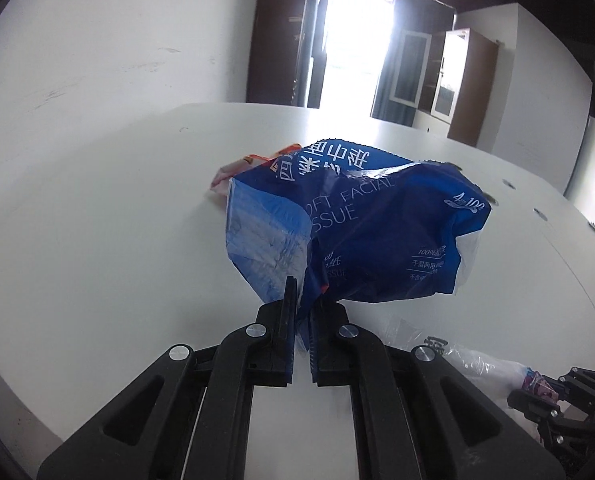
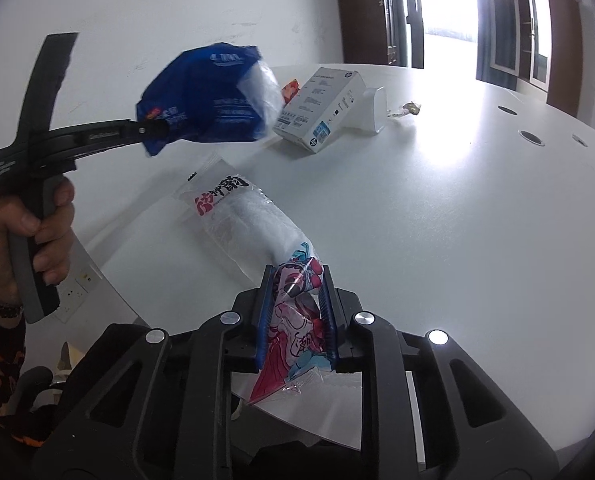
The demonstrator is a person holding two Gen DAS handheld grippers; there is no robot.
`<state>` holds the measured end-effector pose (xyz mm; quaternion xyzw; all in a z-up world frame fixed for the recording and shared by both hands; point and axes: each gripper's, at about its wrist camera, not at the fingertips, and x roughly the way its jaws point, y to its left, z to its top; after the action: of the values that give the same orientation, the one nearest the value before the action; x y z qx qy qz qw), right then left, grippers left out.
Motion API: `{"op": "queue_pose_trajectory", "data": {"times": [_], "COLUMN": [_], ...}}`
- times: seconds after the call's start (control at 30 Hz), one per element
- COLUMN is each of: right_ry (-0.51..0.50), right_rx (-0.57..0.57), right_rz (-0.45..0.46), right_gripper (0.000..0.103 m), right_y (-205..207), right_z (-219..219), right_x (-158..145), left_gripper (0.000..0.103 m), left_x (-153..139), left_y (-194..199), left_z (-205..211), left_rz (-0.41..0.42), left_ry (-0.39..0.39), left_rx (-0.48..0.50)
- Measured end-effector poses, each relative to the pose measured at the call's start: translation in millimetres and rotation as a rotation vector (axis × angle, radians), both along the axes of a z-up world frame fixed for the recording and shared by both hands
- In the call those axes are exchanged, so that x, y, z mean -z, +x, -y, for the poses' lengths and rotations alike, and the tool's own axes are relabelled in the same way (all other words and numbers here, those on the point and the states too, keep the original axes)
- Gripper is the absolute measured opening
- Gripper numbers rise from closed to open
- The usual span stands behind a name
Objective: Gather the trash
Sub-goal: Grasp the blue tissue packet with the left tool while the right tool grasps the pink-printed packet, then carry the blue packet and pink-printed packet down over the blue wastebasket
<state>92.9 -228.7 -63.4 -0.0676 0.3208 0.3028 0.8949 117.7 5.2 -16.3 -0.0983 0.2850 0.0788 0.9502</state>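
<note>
A crumpled, glossy blue facial-tissue wrapper (image 1: 357, 232) is pinched by its lower corner between the nearly closed jaws of the left hand-held gripper (image 1: 302, 304) and held above the white bench (image 1: 97, 220). A long, clear, crinkled plastic bag (image 2: 257, 224) with a red-and-pink printed end is clamped in the right hand-held gripper (image 2: 295, 312), its long axis running away to the upper left. A white rectangular cardboard box (image 2: 319, 110) lies on the bench beyond.

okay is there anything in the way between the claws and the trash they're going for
No, nothing stands between them. The left claw is already clamped on the blue tissue wrapper, held up off the white table. The right claw is clamped on the clear printed bag. No bin shows in either view.
</note>
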Motion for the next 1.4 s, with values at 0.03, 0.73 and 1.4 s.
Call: {"op": "queue_pose_trajectory", "data": {"times": [0.03, 0.73, 1.4], "right_ry": [0.004, 0.099, 0.082], "right_rx": [0.004, 0.188, 0.137], "right_rz": [0.005, 0.038, 0.038], "right_gripper": [0.02, 0.019, 0.019], "right_y": [-2.9, -52.8, -128.8], "right_z": [0.3, 4.8, -16.0], "right_x": [-2.1, -12.2, 14.6], "left_gripper": [0.005, 0.005, 0.005], "left_x": [-3.1, -18.8, 122.4], "left_y": [-10.0, -169.9, -213.0], "left_z": [-4.7, -48.3, -37.4], "left_rz": [0.011, 0.057, -0.198], "left_ry": [-0.016, -0.106, -0.183], "left_rx": [-0.004, 0.056, 0.167]}}
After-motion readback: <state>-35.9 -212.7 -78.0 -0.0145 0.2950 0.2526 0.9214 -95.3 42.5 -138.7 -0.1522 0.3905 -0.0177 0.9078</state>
